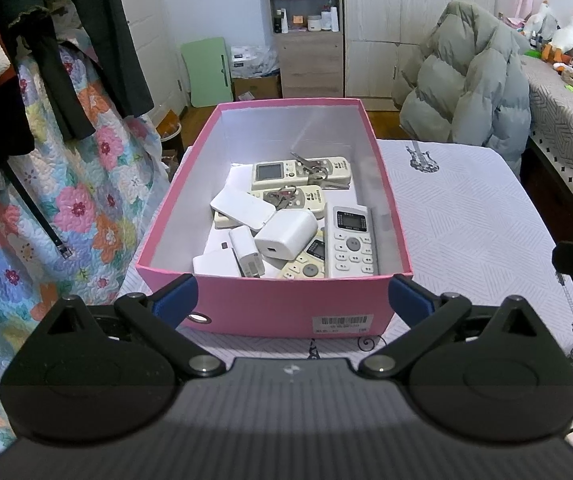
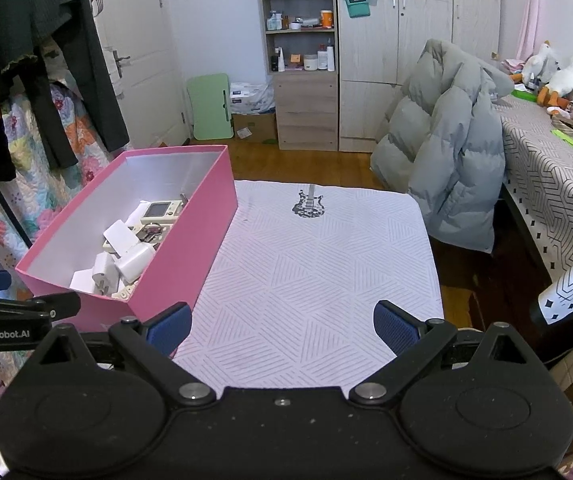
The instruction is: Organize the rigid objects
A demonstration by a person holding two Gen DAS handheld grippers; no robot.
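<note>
Both grippers' jaws are hanging open, empty; the pink cardboard box (image 1: 270, 304) is probably light, so I'm grabbing its stiff near wall.

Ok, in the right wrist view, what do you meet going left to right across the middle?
Floral quilt → pink box → white guitar-print cloth → grey puffer jacket → patterned tablecloth.

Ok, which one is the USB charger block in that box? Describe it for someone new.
Find the pink shoebox on the white guitar-print cloth. Near its front wall lies the USB charger block, beside the upright white remote. It alone is a plain rounded cube with one small port, no buttons.
</note>
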